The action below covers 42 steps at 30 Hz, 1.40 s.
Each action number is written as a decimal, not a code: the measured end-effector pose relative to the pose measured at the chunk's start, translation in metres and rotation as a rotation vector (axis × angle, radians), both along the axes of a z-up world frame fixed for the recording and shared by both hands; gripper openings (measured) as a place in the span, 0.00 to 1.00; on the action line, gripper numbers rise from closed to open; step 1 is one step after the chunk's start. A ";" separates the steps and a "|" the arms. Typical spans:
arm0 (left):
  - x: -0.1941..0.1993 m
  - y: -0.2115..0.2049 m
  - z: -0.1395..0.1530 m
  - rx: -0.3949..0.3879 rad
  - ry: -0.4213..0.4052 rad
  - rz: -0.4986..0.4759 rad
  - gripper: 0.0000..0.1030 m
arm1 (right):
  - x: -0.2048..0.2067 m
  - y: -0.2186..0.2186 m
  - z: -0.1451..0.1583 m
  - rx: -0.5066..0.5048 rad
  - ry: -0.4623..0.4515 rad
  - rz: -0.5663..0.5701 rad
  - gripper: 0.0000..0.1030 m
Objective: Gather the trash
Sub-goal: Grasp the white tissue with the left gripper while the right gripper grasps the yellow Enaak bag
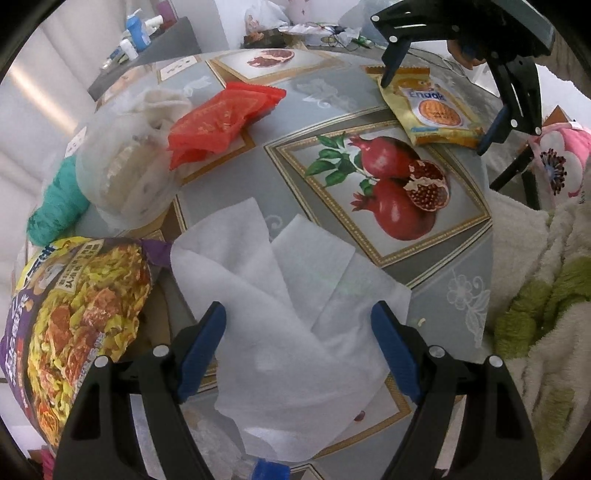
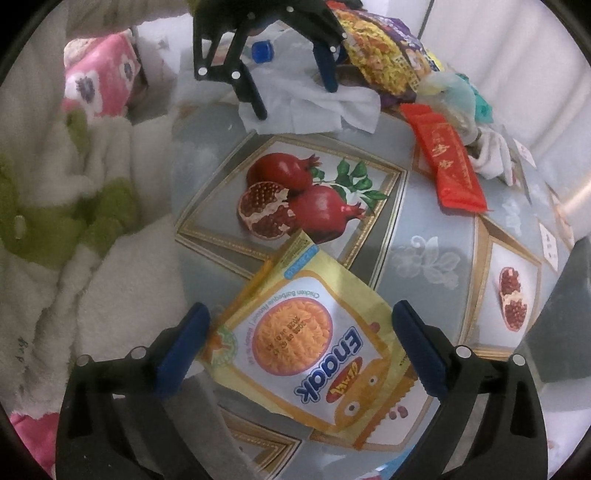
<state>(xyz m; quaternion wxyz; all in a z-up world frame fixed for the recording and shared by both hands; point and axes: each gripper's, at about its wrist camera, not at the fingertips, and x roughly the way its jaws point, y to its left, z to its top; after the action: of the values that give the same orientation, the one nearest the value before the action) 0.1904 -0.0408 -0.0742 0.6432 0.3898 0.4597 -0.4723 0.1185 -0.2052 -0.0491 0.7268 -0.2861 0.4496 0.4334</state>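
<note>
The left gripper (image 1: 298,318) has its jaws wide, one on each side of a crumpled white tissue (image 1: 291,306) lying on the table (image 1: 436,258). The right gripper (image 2: 301,321) also has wide jaws, around a yellow snack bag (image 2: 314,354) at the far right. A red wrapper (image 1: 221,118) lies far left, and a noodle pack (image 1: 74,325) is cut off at the near left edge.

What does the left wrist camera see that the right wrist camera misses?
Only the left wrist view shows the blue-capped bottles on a far shelf. Only the right wrist view shows the small print on the yellow Enaak packet. Both show the white tissue, the red wrapper, the noodle bag, the pomegranate tablecloth, the open left gripper and open right gripper.
</note>
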 end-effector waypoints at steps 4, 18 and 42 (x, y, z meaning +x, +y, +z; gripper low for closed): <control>0.003 -0.003 -0.001 0.008 0.009 -0.029 0.77 | 0.005 0.003 -0.004 0.006 0.028 0.006 0.92; 0.010 -0.007 -0.002 0.023 0.042 -0.074 0.76 | 0.010 0.000 -0.009 0.022 0.061 0.001 0.92; 0.013 -0.009 0.002 0.033 0.037 -0.111 0.47 | 0.010 -0.011 0.001 0.010 0.059 0.014 0.76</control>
<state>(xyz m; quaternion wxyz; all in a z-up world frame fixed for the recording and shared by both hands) 0.2039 -0.0494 -0.0721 0.6010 0.4165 0.4566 -0.5068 0.1282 -0.2164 -0.0484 0.7114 -0.2727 0.4668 0.4491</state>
